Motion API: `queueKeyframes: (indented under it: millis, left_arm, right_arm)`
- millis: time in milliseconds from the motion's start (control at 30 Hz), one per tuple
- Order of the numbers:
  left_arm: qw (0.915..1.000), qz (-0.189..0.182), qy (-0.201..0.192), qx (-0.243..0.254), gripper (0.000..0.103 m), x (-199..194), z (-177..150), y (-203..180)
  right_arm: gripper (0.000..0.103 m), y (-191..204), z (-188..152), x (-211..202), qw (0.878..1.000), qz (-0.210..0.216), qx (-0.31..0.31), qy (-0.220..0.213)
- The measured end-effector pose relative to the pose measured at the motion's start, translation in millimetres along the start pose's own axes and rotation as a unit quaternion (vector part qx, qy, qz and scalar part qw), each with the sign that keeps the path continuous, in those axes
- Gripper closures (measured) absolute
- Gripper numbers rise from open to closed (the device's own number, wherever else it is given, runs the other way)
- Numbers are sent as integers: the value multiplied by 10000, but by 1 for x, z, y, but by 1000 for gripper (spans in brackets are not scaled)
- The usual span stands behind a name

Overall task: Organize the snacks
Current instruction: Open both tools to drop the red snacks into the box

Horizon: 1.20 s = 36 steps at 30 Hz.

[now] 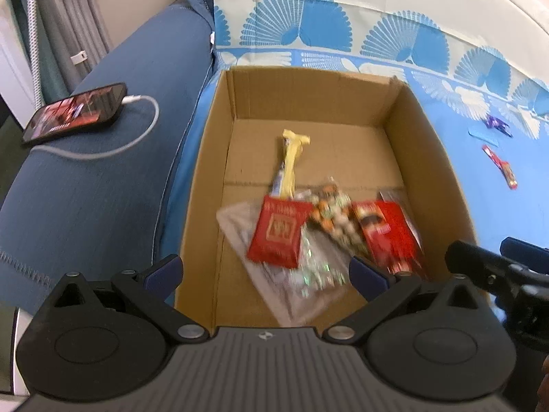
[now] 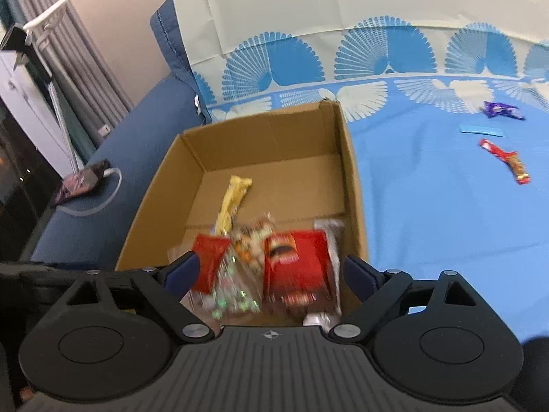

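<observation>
One box (image 1: 432, 158), two grippers, one phone (image 1: 77, 113), several snacks

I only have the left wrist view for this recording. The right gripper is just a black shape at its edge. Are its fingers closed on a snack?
Observer: No. In the right wrist view the right gripper has its fingers spread wide and pinches nothing. The blurred snack pile is in the cardboard box below them.
Operator: Is there anything by the curtain that my view cuts off?
Observer: Yes. A white stand rises in front of the grey curtain, with a dark device clipped near its top.
</observation>
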<state>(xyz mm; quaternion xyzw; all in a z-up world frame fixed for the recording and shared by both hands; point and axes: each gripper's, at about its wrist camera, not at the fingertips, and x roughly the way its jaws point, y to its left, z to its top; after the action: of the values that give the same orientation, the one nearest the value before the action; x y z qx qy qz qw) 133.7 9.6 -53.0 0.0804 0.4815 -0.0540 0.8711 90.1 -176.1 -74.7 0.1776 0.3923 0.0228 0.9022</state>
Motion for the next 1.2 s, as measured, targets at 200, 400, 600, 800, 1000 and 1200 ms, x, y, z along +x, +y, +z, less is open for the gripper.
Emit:
queueKeyframes:
  millis: [200,400,600,800,1000,1200]
  left_arm:
    - [9998,120,-146,-81,0,-37,-30,-4]
    - [9993,118,-322,-126,0,-65,-52,-12]
    - [9978,120,-639,-113,0,-94,-62,-16]
    - [9962,122,-859,-3,0,-116,-74,-23]
    - [9942,152,-1062,14,0,-135,-83,-23]
    - [9923,193,-1227,0,0,-149,-89,-21]
  right_arm:
    - [9,7,-24,-38,9997,-171,-103,-113]
    - [9,17,-38,-75,9978,-305,-403,-429]
    - [8,19,-49,-102,9962,-399,-484,-604]
    - [8,17,-59,-123,9954,-402,-439,-752]
    - [7,23,-66,-143,9935,-333,-516,-959]
    - [7,27,-71,-156,9921,-280,-548,-1096]
